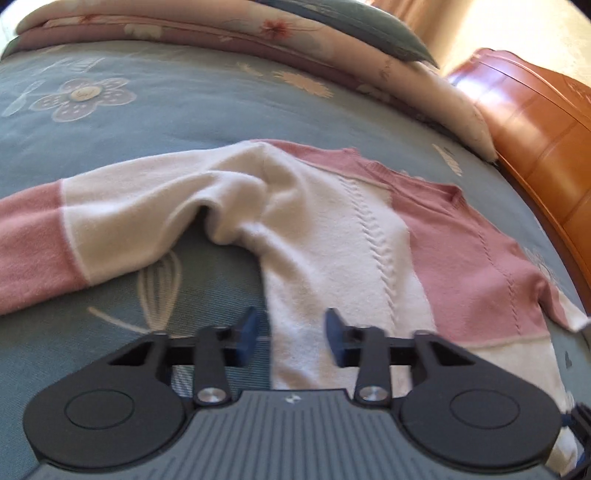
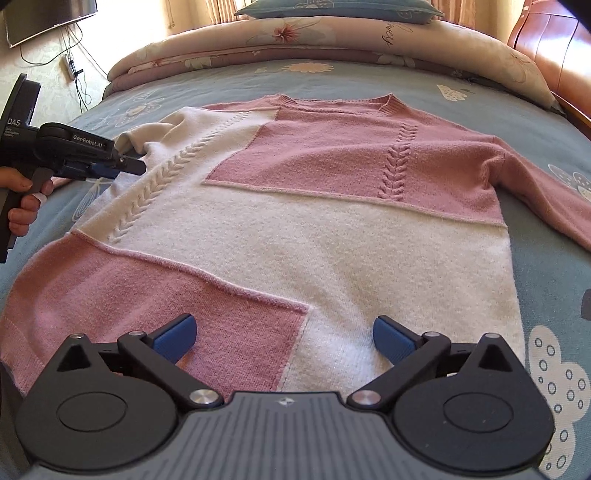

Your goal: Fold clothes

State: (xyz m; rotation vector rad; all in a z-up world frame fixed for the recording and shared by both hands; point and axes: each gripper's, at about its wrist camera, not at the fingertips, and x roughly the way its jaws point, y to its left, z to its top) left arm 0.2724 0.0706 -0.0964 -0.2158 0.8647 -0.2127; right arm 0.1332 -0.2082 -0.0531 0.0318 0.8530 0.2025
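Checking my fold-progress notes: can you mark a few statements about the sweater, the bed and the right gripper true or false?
1. The sweater lies spread on the bed sheet. True.
2. The right gripper has its jaws shut on the hem. False: they stand wide open, gripping nothing.
3. The pink sleeve is folded across the chest. False: it stretches out sideways.
4. A blue pillow rests on the floral quilt. True.
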